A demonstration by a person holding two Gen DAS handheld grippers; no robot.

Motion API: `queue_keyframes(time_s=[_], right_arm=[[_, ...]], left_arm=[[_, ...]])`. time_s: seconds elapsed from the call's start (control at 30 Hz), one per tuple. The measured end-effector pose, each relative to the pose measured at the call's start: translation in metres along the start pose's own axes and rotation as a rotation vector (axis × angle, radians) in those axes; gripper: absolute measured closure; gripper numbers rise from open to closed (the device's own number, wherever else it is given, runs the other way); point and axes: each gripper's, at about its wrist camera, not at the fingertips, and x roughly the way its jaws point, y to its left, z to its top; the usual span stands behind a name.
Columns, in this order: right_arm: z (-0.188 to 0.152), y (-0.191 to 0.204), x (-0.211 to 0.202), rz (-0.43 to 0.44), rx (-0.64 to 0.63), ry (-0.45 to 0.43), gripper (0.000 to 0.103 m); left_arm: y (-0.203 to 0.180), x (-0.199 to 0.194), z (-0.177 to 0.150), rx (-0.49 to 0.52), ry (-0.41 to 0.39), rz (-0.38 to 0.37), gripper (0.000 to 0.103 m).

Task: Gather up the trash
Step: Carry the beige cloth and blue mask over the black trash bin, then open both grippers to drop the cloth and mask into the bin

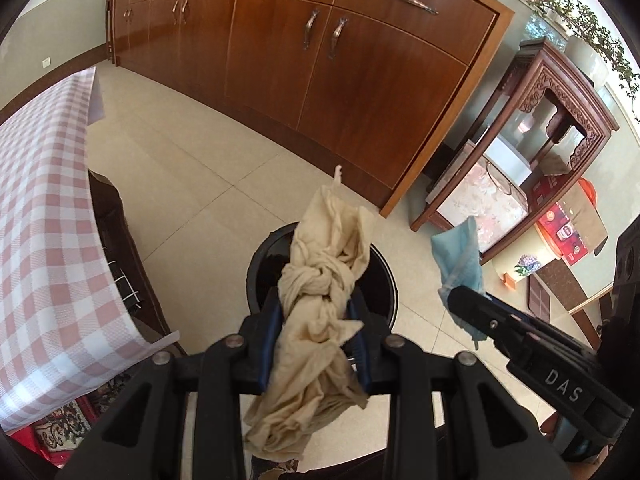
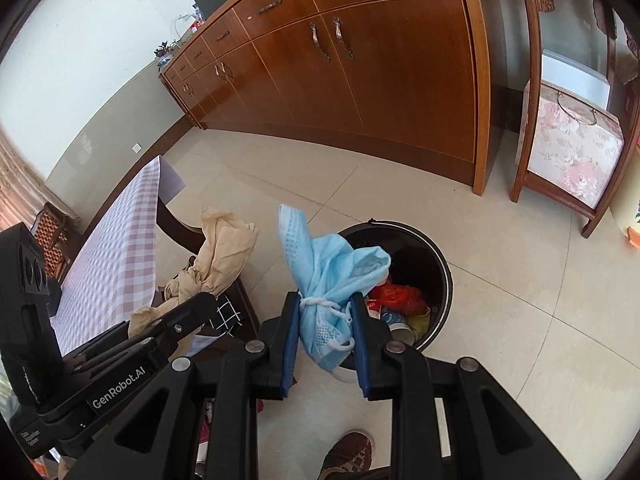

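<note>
My left gripper (image 1: 316, 304) is shut on a knotted beige cloth (image 1: 320, 276), which hangs over the black round trash bin (image 1: 384, 280) on the floor. In the right wrist view my right gripper (image 2: 326, 300) is shut on a crumpled light-blue face mask (image 2: 324, 268), held beside and above the same trash bin (image 2: 444, 276). That bin holds red, yellow and white rubbish. The blue mask (image 1: 460, 256) and right gripper (image 1: 466, 296) show at the right of the left wrist view. At the left of the right wrist view are the beige cloth (image 2: 216, 256) and left gripper (image 2: 200, 300).
A long wooden sideboard (image 1: 340, 60) stands behind the bin. A table with a pink checked cloth (image 1: 44, 240) and a dark chair are at the left. A carved wooden stand (image 1: 560, 128) with a floral box is at the right. A person's shoe (image 2: 352, 452) rests on the tiled floor.
</note>
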Motion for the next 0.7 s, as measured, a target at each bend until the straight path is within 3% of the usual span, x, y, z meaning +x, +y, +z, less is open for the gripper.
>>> queue_keyframes(time_s=[0.57, 0.7], right_arm=[[0.038, -0.041, 0.102, -0.054, 0.092, 0.183, 0.077], [0.045, -0.053, 0.121, -0.053, 0.139, 0.219, 0.068]], left_arm=[[0.003, 0.074, 0.007, -0.05, 0.131, 0.036, 0.067], [0.005, 0.088, 0.009, -0.089, 0.152, 0.026, 0.038]])
